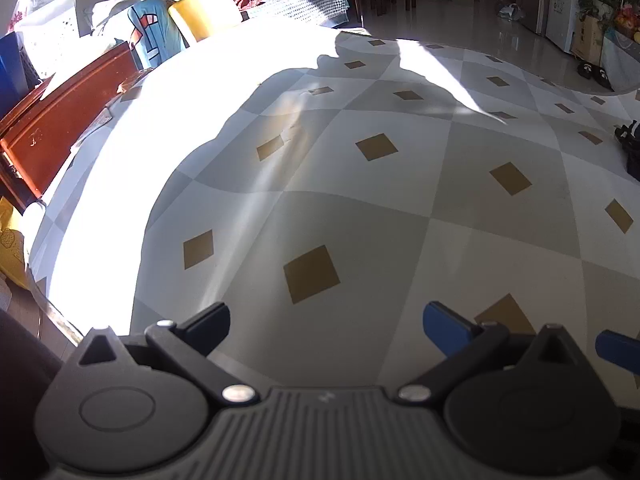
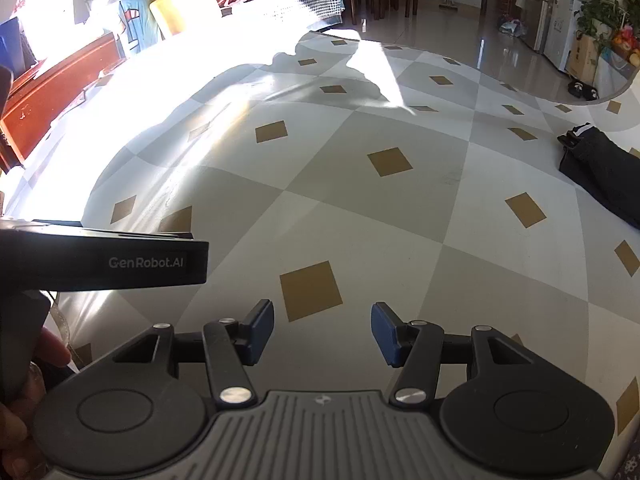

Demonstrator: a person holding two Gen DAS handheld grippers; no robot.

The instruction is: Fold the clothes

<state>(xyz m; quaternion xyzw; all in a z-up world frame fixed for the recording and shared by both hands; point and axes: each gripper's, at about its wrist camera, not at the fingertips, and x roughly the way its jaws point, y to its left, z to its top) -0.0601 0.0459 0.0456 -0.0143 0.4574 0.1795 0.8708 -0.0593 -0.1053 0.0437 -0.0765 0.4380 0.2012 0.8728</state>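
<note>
Dark garment (image 2: pixel 600 168) cut off at frame edge; both grippers (image 1: pixel 326 324) (image 2: pixel 322 330) apart, holding nothing.

Off to the right of my right claw (image 2: pixel 323 330), the dark garment (image 2: pixel 600 168) runs out past the picture's edge, so I can't tell what kind of garment it is. From my left claw (image 1: pixel 326 322) I catch only a sliver of it at the far right. The left claw's body (image 2: pixel 120 260) is cut off beside my right claw. The clothes pile (image 1: pixel 156 32) far ahead is too washed out by sun to sort.
</note>
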